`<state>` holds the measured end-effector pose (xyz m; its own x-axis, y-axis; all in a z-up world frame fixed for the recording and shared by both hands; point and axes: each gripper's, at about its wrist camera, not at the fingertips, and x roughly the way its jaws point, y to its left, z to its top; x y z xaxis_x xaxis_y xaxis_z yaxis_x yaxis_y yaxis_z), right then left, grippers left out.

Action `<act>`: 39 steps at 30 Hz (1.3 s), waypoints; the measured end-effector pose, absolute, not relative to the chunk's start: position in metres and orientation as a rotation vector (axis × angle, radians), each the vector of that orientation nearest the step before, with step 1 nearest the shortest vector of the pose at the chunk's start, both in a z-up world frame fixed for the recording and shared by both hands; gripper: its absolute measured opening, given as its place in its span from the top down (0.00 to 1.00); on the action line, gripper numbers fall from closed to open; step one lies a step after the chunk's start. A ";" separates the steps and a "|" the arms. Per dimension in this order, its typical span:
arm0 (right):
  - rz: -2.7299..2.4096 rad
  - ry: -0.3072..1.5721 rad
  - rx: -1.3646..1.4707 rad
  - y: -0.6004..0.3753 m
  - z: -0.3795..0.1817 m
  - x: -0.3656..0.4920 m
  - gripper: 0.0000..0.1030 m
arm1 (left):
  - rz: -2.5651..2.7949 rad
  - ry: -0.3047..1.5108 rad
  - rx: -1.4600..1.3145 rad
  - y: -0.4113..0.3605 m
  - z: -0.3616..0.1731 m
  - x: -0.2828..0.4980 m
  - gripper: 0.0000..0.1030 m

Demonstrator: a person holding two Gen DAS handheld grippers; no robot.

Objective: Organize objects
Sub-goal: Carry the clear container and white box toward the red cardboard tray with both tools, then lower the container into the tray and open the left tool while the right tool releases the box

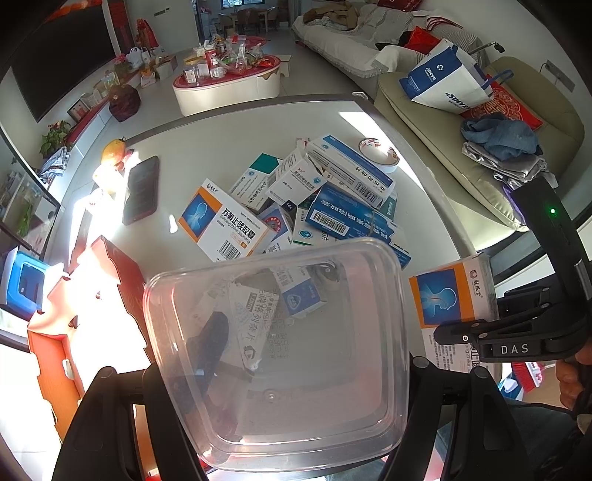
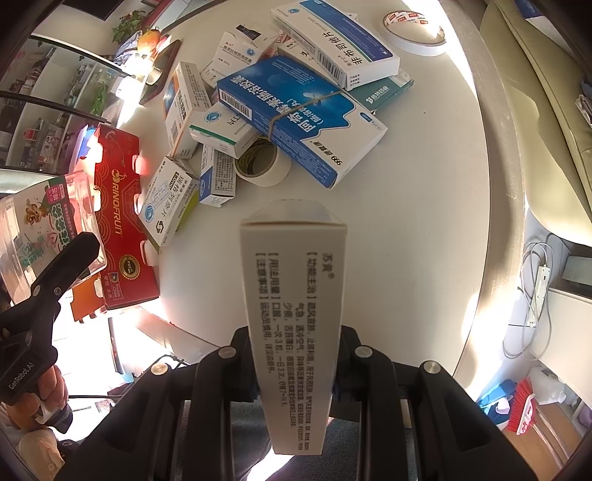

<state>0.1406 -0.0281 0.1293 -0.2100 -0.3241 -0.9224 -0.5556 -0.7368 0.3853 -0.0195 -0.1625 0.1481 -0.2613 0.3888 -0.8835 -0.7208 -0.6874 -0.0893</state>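
Observation:
My left gripper (image 1: pixel 288 373) is shut on a clear plastic container (image 1: pixel 281 333), held tilted above the table with a finger on each side wall. Through it I see more boxes. A pile of medicine boxes (image 1: pixel 314 199) lies on the white table (image 1: pixel 229 148) just beyond it. My right gripper (image 2: pixel 296 342) is shut on a white, orange and blue medicine box (image 2: pixel 294 296), which stands lengthwise between the pads above the table. In the left wrist view that box (image 1: pixel 451 296) hangs right of the container. In the right wrist view the pile (image 2: pixel 292 96) lies ahead, and the container (image 2: pixel 48 225) is at far left.
A red fruit carton (image 2: pixel 124 225) stands left of the pile. Tape rolls (image 2: pixel 261 162) (image 2: pixel 414 31) lie among and behind the boxes. A dark phone (image 1: pixel 140 190) and a mango (image 1: pixel 113 151) sit at the table's far left. A sofa (image 1: pixel 444 122) runs along the right.

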 end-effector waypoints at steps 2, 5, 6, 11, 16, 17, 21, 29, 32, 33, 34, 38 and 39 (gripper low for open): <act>2.071 1.051 -1.860 -0.028 0.130 0.140 0.75 | 2.005 0.435 -1.265 -0.164 0.149 -0.019 0.24; 2.075 1.045 -1.862 -0.029 0.130 0.139 0.75 | 2.018 0.424 -1.255 -0.167 0.151 -0.021 0.24; 2.078 1.042 -1.860 -0.029 0.131 0.138 0.75 | 2.028 0.415 -1.248 -0.169 0.153 -0.021 0.24; 2.139 0.954 -1.846 -0.034 0.143 0.125 0.75 | 2.162 0.341 -1.176 -0.194 0.173 -0.030 0.24; 2.286 0.896 -1.872 -0.062 0.164 0.085 0.75 | 2.335 0.238 -1.201 -0.240 0.186 -0.055 0.24; 2.326 0.891 -1.880 -0.070 0.170 0.075 0.75 | 2.368 0.218 -1.218 -0.251 0.187 -0.061 0.24; 2.509 0.866 -1.920 -0.115 0.196 0.027 0.75 | 2.498 0.164 -1.313 -0.300 0.179 -0.082 0.24; 2.698 0.845 -2.102 -0.219 0.214 -0.062 0.75 | 2.645 0.027 -1.622 -0.385 0.129 -0.119 0.24; 2.691 0.735 -2.190 -0.251 0.202 -0.081 0.75 | 2.632 0.042 -1.718 -0.391 0.104 -0.126 0.24; 2.675 0.716 -2.212 -0.257 0.196 -0.085 0.75 | 2.624 0.059 -1.747 -0.391 0.095 -0.127 0.24; 2.655 0.704 -2.230 -0.261 0.189 -0.087 0.73 | 2.609 0.073 -1.775 -0.390 0.087 -0.130 0.24; 2.568 0.606 -2.280 -0.265 0.171 -0.087 0.30 | 2.550 0.145 -1.858 -0.382 0.060 -0.136 0.23; 2.583 0.586 -2.264 -0.263 0.171 -0.085 0.26 | 2.538 0.145 -1.865 -0.381 0.057 -0.138 0.23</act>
